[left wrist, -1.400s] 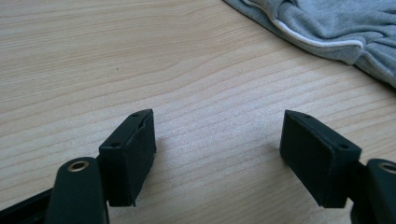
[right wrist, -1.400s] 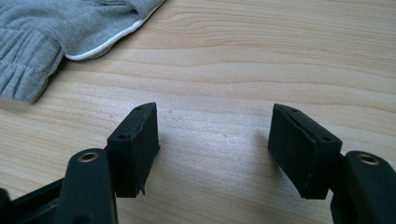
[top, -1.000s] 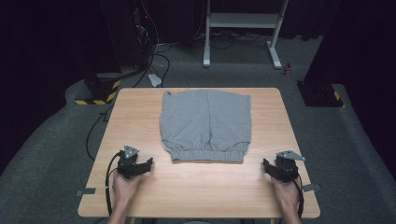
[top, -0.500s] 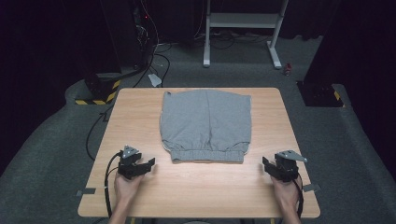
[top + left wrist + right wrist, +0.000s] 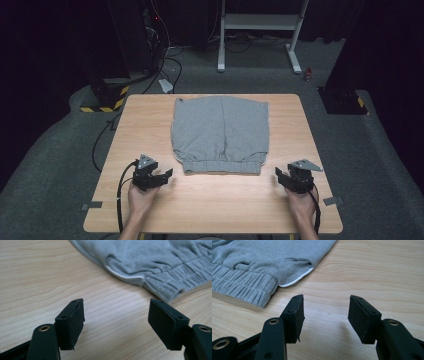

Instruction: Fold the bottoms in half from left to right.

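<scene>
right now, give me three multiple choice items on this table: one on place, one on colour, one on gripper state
1. Where does the folded garment lie on the table?
A. the middle, towards the far edge
B. the near left corner
C. hanging off the right side

2. What colour is the garment?
A. red
B. grey
C. black

3. How do the left gripper and the right gripper stand?
A. both clamped on the garment
B. one holding the waistband
C. both open, holding nothing

Key: A, wood shows bare nearer the person; B, plain grey cloth; C, only bare wood shows between each pair of jaws.
</scene>
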Demonstrator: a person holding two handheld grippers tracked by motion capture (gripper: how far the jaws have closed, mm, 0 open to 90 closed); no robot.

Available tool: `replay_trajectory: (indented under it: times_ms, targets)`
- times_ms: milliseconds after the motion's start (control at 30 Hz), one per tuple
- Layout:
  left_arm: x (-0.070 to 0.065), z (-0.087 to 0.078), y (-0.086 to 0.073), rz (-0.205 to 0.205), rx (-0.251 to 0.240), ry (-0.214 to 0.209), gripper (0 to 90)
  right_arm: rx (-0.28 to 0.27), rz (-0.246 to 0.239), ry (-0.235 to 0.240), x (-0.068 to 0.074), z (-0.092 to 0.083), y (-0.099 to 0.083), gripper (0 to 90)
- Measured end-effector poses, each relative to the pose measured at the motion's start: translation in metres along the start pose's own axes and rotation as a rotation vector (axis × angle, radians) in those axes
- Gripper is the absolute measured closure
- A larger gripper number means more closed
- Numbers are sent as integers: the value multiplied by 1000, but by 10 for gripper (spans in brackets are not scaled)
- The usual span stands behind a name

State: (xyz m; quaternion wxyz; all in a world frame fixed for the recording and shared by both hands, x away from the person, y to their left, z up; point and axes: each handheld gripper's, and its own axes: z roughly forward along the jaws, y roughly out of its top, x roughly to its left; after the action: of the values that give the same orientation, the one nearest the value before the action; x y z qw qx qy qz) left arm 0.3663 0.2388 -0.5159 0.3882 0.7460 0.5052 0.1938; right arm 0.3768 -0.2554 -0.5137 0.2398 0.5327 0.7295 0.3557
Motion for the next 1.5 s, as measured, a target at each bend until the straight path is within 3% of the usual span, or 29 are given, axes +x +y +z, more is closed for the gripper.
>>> replay_trajectory:
  times_ms: [400, 767, 900, 1133, 1233, 1500]
  targets:
    - [-19, 12, 7, 26, 2, -50, 314, 0, -13, 36, 9, 3, 10, 481]
    - [-37, 27, 28, 82, 8, -87, 333, -2, -42, 83, 27, 9, 22, 505]
    - [-42, 33, 32, 73, 6, -107, 351, -5, -47, 103, 33, 12, 27, 508]
    - [-51, 44, 41, 99, 20, -110, 362, 5, -47, 128, 45, 24, 28, 508]
    - [-52, 49, 43, 81, 22, -111, 364, 7, -51, 134, 49, 27, 30, 509]
    - [-59, 61, 50, 99, 36, -89, 348, 6, -74, 135, 62, 38, 40, 517]
